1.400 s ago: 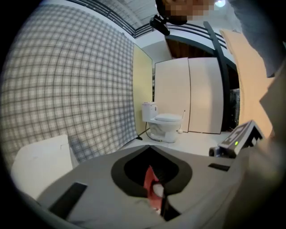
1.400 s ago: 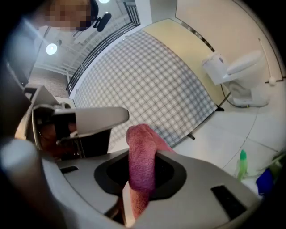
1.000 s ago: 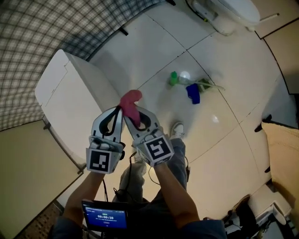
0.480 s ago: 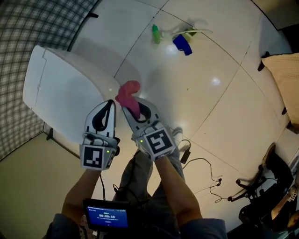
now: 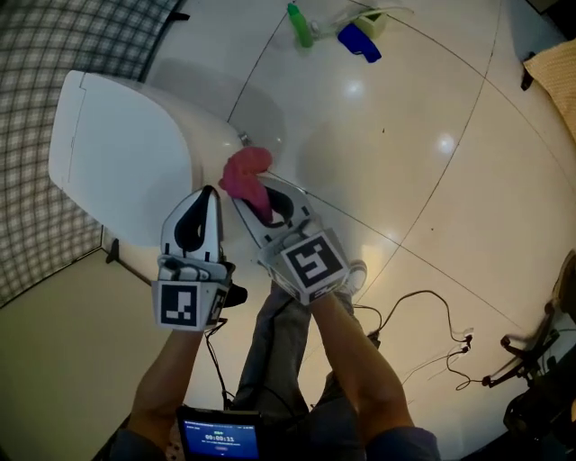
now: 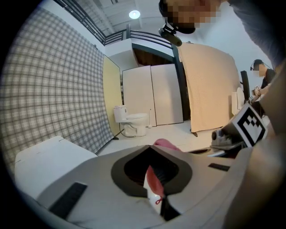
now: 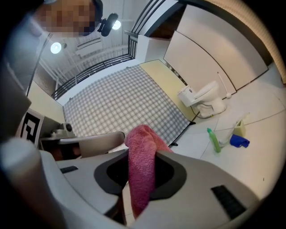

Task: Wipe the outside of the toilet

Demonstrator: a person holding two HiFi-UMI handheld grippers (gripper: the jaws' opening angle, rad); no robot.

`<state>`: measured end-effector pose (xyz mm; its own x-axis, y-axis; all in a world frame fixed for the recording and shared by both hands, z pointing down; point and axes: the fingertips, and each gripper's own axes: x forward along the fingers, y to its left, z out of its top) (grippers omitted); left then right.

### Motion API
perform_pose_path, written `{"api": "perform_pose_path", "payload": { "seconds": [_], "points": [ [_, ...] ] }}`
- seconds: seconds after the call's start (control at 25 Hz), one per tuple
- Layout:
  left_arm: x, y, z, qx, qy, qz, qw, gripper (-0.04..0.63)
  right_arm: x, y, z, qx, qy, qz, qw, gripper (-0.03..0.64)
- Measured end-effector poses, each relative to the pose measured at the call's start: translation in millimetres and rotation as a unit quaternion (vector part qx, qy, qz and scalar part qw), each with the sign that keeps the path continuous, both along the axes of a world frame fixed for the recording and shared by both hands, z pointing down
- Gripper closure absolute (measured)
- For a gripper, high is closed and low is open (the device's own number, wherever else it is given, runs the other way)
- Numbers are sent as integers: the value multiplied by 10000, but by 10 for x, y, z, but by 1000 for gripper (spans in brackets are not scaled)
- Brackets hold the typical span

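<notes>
The right tool (image 5: pixel 259 200) is clenched on a pink cloth (image 5: pixel 243 173), whose bunched end pokes out past the jaw tips at the side of the white toilet (image 5: pixel 117 153). The left tool (image 5: pixel 208 193) hangs just beside it over the toilet, jaws pressed together.

Quick count from my end, two toilets: near toilet (image 5: pixel 117 153), far toilet (image 7: pixel 203 100). One pink cloth (image 5: pixel 245 176), one green bottle (image 5: pixel 299 24), one blue thing (image 5: pixel 358 42). Two grippers: left gripper (image 5: pixel 207 194), right gripper (image 5: pixel 258 194).
</notes>
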<state>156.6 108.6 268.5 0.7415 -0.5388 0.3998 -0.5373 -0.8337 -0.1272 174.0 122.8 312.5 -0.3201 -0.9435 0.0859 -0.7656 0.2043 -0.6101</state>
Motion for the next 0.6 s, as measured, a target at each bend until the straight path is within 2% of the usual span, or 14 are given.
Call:
{"api": "perform_pose_path", "payload": {
  "seconds": [0.16,0.24,0.4,0.6],
  "points": [
    [-274,141,87,335,-101,224,9991,583,-75,-7,310,288,-102,323,9990,531],
    [-428,234,177,266,-154,358,9989,581,-196,-123,462,281,-228,445,9984,531],
    [-924,197,410,462,-205,503,9975,581,-515,-443,714,387,-147,680,9968,531],
    [-1409,304,730,412,-159,993,9941,581,-1172,-279,949,586,-150,1289,9898,531]
  ]
}}
